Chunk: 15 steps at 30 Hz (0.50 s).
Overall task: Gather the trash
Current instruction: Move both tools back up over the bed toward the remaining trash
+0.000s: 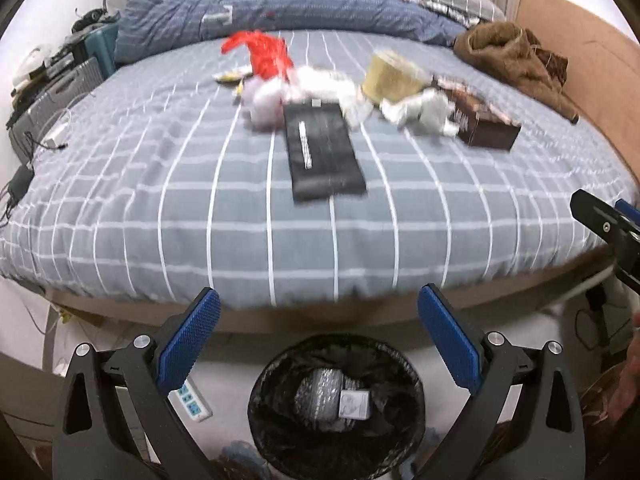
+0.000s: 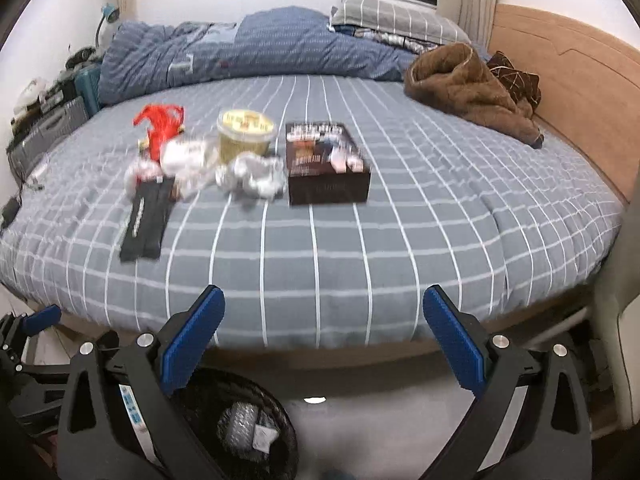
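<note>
left gripper [image 1: 319, 304] released, empty | right gripper [image 2: 324, 304] released, empty | risk: far crumpled paper [image 1: 418, 110] crushed or dropped short of near bin [image 1: 336, 404]

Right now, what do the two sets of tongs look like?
Both match: the left tongs and right tongs have black angular frames with triangular cut-outs and silver round bolts. Each finger carries a flat blue pad with a fine dotted texture. No cables or sleeves show.

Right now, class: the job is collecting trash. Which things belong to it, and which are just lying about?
Job: red plastic bag, crumpled white wrappers, lidded tub, brown box, flat black packet, lined bin.

Lying about: brown blanket, blue duvet, pillow.
</note>
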{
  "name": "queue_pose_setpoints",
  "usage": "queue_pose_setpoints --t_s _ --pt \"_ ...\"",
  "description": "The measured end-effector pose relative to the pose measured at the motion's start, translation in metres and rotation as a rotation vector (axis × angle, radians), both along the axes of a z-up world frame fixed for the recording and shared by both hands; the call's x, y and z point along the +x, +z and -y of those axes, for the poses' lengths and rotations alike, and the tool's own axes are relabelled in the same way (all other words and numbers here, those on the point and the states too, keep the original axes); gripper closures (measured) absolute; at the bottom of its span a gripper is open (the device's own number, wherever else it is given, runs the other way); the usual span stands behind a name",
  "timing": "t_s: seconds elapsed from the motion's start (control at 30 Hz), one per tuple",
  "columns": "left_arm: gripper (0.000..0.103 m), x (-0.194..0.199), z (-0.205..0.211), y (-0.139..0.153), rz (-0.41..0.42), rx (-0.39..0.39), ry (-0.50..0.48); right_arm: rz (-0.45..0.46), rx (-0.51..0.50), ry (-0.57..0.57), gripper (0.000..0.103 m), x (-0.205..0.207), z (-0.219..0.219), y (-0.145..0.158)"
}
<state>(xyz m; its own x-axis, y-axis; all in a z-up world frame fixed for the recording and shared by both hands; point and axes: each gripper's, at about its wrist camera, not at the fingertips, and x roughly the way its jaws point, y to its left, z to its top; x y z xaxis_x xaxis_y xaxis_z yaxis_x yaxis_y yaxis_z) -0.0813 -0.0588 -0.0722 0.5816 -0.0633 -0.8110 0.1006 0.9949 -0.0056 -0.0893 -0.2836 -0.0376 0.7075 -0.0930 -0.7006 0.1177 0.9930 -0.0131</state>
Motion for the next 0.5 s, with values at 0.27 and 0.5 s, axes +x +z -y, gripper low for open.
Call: queue_pose_setpoints --t_s 0.27,0.5 --pt "0.006 0.03 -0.001 0.016 0.022 -0.044 0.03 0.062 -0.025 0.025 0.008 0.032 0.003 0.02" --pt "0.006 0.066 0.001 0.011 0.016 -0.026 0.042 0.02 -0.051 0.04 0.007 0.068 0.005 0.007"
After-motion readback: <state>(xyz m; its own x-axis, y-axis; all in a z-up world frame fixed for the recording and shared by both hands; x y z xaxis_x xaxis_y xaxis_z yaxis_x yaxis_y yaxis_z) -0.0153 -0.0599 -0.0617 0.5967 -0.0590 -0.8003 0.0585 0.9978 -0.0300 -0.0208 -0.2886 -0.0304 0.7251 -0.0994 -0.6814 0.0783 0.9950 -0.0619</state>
